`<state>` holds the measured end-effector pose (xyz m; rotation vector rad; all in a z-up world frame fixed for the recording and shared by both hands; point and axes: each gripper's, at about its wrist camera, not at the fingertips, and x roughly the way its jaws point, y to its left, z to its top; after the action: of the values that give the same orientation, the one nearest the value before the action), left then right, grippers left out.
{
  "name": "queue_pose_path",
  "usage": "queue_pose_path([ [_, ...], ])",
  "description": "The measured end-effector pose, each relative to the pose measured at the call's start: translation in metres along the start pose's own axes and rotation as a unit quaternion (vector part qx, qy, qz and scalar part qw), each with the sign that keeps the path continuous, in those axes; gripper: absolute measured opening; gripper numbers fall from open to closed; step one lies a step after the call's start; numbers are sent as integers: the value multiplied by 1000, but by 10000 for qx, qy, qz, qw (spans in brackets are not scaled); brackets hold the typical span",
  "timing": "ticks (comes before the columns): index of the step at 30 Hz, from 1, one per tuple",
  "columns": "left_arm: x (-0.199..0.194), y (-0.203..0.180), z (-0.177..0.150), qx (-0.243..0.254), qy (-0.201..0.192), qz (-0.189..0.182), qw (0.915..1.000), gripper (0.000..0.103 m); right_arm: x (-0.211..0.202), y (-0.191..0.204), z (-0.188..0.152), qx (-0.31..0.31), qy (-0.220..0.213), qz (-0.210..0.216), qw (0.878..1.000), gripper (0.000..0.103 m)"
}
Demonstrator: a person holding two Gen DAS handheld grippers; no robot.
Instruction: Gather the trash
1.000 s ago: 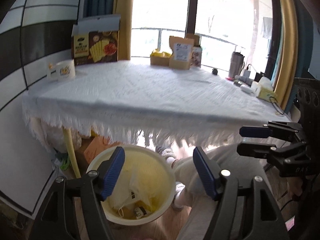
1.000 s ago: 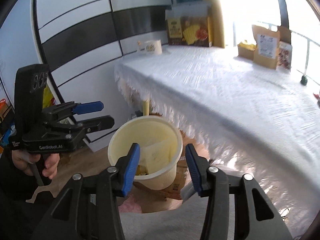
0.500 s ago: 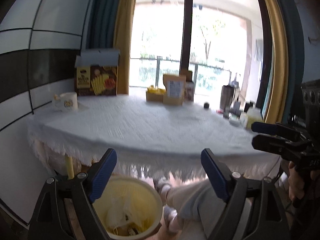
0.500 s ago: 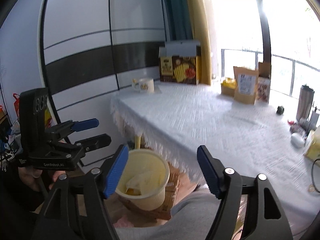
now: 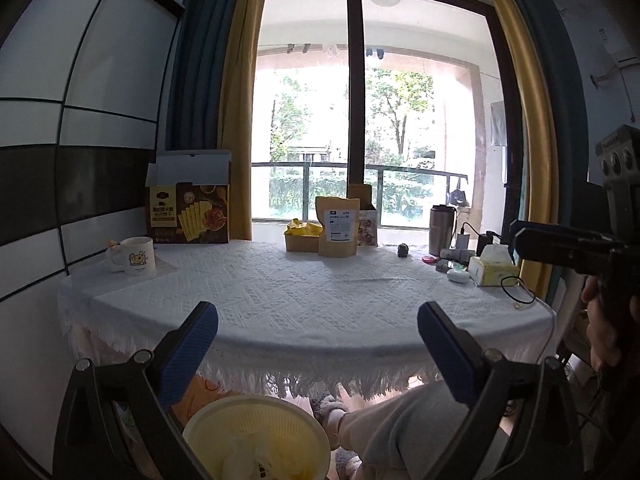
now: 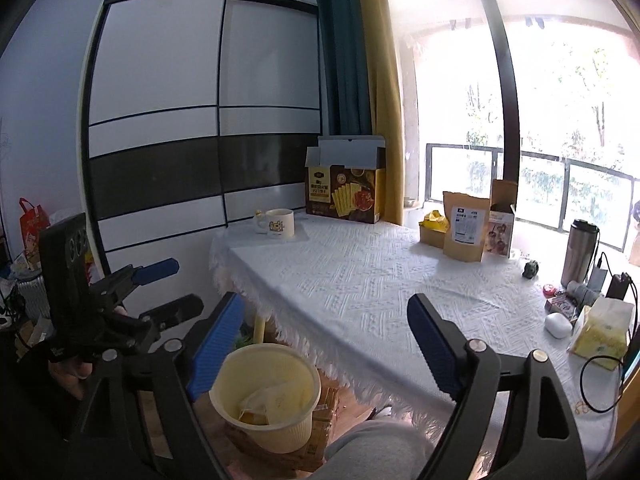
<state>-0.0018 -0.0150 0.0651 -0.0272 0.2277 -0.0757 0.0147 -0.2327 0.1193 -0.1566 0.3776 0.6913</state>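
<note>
Trash sits in a pale yellow ribbed bin (image 6: 269, 396) at lower centre of the right wrist view, below the fringed white tablecloth (image 6: 360, 292): crumpled wrappers and paper. Left gripper (image 5: 316, 344) is spread wide, empty. Right gripper (image 6: 326, 340) likewise gapes, gripping nothing.

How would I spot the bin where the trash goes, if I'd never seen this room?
Find the table with the white fringed cloth. On the floor by its near left corner, just below the fringe, stands the pale yellow bin. It is the only round, open, ribbed tub there, with crumpled wrappers inside.
</note>
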Motion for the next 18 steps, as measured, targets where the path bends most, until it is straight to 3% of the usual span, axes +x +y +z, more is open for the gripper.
queue_pose_path([
  [12, 4, 29, -10, -234, 26, 68, 9997, 100, 48, 13, -6, -9, 331, 106, 9994, 84],
  [18, 10, 38, -15, -328, 112, -8, 9994, 100, 62, 15, -10, 59, 375, 95, 9992, 90],
])
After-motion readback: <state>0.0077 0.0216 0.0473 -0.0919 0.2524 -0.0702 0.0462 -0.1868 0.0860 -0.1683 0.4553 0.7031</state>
